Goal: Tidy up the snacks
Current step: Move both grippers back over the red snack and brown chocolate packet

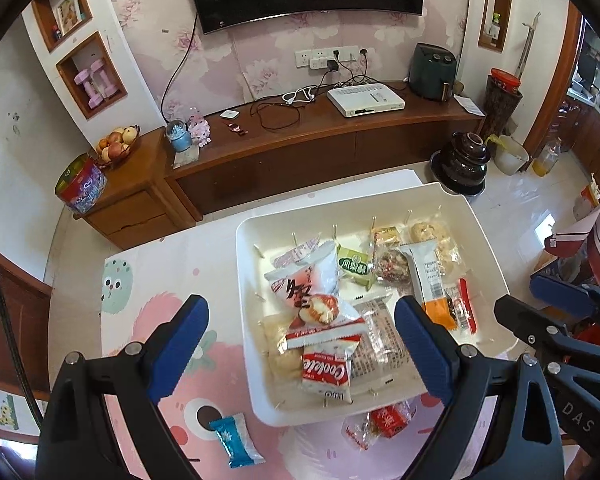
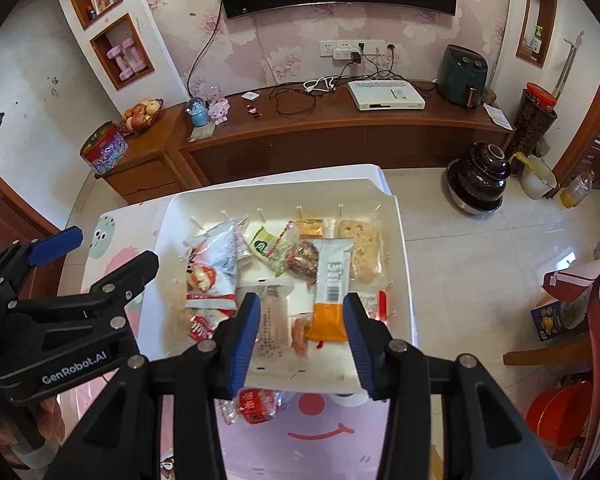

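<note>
The white tray (image 1: 488, 240) sits on a table covered by a pink cartoon mat (image 1: 140, 320), its far right corner reaching the table's far edge. Snack packets are heaped inside so that most hide parts of each other: a red-and-white Coolele packet (image 1: 326, 372) lies near the tray's near edge, overlapping a clear printed wrapper (image 1: 376, 332) whose text is too small to read. A white-and-orange bar (image 2: 332, 280) lies toward the right side; the blurred item under its near end cannot be identified. The left gripper (image 1: 302, 344) stands wide open above the tray's near left part, holding nothing, its right finger (image 1: 424, 344) covering part of the tray's near edge. The right gripper (image 2: 300, 336) is partly open over the near edge, with the orange end of the bar showing between its jaws; whether the pads touch it cannot be told. Outside the tray, a blue packet (image 1: 236, 440) lies on the mat near the table's near edge, and a red clear-wrapped candy (image 2: 256, 400) lies just beside the tray's near edge, partly hidden by a finger.
</note>
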Motion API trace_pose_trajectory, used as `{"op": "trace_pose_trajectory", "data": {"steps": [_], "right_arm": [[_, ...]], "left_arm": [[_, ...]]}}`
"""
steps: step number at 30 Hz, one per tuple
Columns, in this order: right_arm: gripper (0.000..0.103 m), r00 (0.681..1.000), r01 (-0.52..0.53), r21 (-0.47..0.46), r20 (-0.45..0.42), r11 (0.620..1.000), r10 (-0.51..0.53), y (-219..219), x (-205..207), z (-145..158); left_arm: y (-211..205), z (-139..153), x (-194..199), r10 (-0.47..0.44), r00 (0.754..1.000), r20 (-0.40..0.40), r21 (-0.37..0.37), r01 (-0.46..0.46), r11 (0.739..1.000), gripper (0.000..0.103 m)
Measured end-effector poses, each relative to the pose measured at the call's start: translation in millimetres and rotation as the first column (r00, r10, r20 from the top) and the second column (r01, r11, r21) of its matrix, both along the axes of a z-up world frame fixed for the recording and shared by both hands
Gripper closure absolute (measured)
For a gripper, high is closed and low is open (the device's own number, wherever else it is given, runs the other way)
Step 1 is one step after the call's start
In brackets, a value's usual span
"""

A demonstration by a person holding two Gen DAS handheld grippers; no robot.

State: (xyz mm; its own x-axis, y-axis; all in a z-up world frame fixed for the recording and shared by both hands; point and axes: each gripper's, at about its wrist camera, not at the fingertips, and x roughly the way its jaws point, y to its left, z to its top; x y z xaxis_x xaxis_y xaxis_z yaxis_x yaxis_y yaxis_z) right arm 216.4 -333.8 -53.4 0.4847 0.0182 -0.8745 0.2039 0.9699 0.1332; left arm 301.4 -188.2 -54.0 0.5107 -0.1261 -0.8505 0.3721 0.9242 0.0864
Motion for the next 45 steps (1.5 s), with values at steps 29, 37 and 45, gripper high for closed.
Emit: {"op": "trace_pose_trajectory", "data": {"steps": [29, 37, 45], "right_arm": [[0.06, 0.991, -0.064, 0.06, -0.114, 0.996, 0.071, 78, -71, -56], [0.06, 0.981, -0.039, 0.112, -0.186, 0.993, 0.059, 82, -75, -96], [0.06, 0.969, -0.006, 0.157, -0.242, 0.988, 0.044, 78, -71, -132]], "left_arm": [[126, -97, -134, -0.044, 0.981, -0.191, -0.043, 0.036, 0.998, 0.009], [129, -163, -181, -0.076, 0.949, -0.307, 0.009, 0.083, 0.997, 0.009], [125, -205, -208, -0.09, 0.932, -0.351, 0.047, 0.113, 0.993, 0.015]]}}
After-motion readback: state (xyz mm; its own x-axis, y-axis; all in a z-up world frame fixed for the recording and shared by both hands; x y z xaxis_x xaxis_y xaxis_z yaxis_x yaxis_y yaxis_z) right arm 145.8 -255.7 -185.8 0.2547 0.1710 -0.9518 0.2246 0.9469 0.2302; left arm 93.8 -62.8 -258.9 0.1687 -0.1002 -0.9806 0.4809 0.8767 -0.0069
